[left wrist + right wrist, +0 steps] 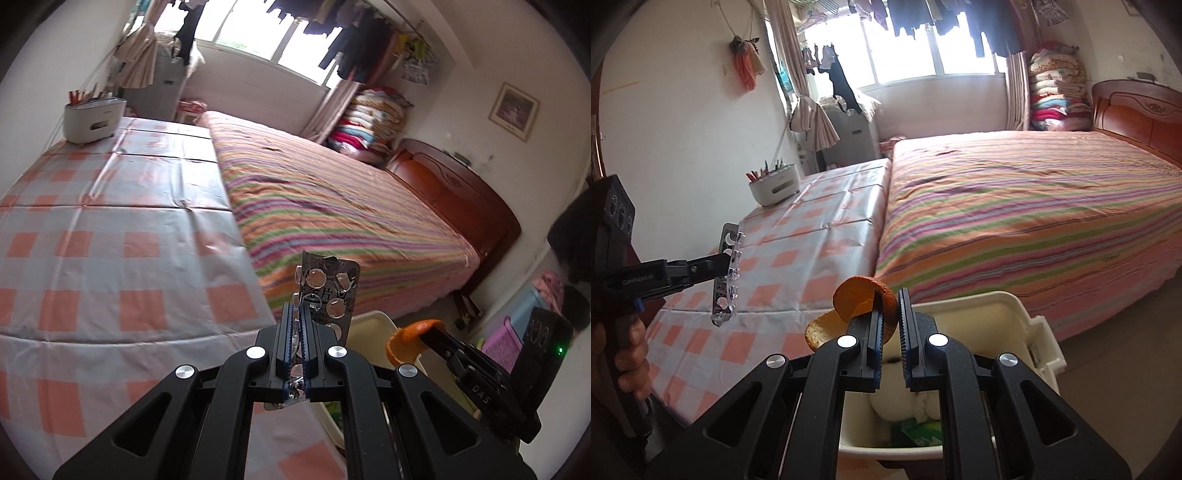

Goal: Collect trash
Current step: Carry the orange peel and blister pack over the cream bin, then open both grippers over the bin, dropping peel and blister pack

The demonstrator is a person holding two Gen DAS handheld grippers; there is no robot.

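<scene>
My left gripper (298, 314) is shut on an empty silver pill blister pack (330, 291), held upright above the table's edge; the pack also shows in the right wrist view (727, 275). My right gripper (891, 302) is shut on a curled orange peel (857, 301) and holds it over the cream plastic bin (1027, 332). The peel also shows in the left wrist view (410, 338), next to the bin's rim (373, 321). White tissue and a green wrapper lie inside the bin.
A table with a pink-and-white checked cloth (110, 236) carries a white holder with pencils (94, 118) at its far end. A bed with a striped cover (1034, 206) stands beside it. The bin sits on the floor between table and bed.
</scene>
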